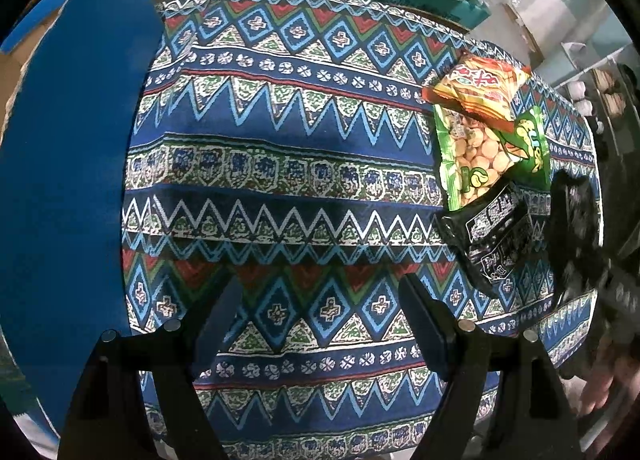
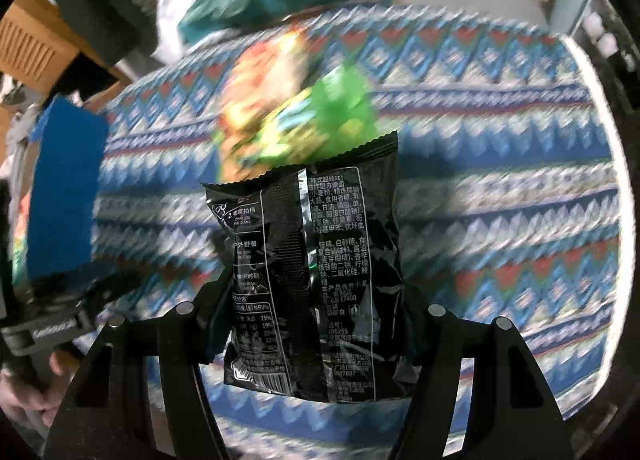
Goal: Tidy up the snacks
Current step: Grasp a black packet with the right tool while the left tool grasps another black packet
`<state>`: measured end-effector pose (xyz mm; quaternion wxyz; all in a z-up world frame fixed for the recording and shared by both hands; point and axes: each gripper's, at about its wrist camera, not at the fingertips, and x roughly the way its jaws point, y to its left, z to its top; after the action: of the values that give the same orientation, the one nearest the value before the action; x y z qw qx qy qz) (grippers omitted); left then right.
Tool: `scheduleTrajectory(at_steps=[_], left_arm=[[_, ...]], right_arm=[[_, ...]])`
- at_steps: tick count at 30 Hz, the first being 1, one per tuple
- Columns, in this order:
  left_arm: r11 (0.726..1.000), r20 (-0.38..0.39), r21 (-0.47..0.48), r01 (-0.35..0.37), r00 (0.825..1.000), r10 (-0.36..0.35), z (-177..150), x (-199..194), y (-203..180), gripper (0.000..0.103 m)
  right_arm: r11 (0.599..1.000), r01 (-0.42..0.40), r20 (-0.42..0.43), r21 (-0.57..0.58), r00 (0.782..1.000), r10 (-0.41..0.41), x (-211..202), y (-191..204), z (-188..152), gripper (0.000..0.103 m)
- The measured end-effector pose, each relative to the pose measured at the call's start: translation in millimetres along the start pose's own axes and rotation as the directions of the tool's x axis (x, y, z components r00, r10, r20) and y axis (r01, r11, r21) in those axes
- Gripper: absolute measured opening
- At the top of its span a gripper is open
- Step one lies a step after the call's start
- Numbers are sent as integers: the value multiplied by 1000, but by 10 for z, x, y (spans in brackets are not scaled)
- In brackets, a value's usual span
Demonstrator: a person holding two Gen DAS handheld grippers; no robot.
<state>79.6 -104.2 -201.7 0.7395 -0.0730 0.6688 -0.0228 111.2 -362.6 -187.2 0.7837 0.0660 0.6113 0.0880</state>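
- A blue board (image 1: 72,180) stands at the left edge of the patterned tablecloth (image 1: 280,164); likely it marks where the sorted snacks go, though its purpose is not clear.
- The left gripper (image 1: 320,324) hangs over bare cloth with its jaws wide apart and nothing between them, probably waiting its turn.
- The black packet (image 2: 312,268) sits sharp between the right gripper (image 2: 316,324) fingers against a blurred table, so it appears clamped by its sides and lifted clear.
- Its back panel carries white Chinese print, with "ZHAI JIA" and a barcode readable; the brand is not visible.
- Further right in the left view, an orange packet (image 1: 480,88) overlaps a green packet (image 1: 492,156) of pale round snacks; their lettering is too warped to read.
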Motion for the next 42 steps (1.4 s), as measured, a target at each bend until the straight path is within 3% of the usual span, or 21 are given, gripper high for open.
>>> scheduleTrajectory(at_steps=[3,11,22,29,36,38,42], left_arm=[[1000,-5,18,-9,1000,9,7,30,-78,82],[1000,-17,24,-17,1000,17,64,135,-210,82],[999,-16,35,-19,1000,20,89,162,-166,82],[998,-22,55,18,1000,-16,65,90,120,82],[983,10,186,9,1000,-11,147,-4,49,82],[969,24,248,1,1000,-7,191,-28,-33,82],[916,17,400,0,1000,-7,213,-18,-300,84]], right_arm=[[996,89,34,-21,996,-88,28,-121,73,66],[977,203,47,-67,979,-200,278,-136,28,66],[952,131,-4,-275,990,-138,588,472,-146,66],[932,19,-22,-362,999,-29,672,929,-213,61],[955,14,-2,-295,1000,-15,586,951,-155,60],[967,3,0,-254,1000,-3,524,907,-161,60],[989,-5,2,-148,1000,5,369,677,-234,60]])
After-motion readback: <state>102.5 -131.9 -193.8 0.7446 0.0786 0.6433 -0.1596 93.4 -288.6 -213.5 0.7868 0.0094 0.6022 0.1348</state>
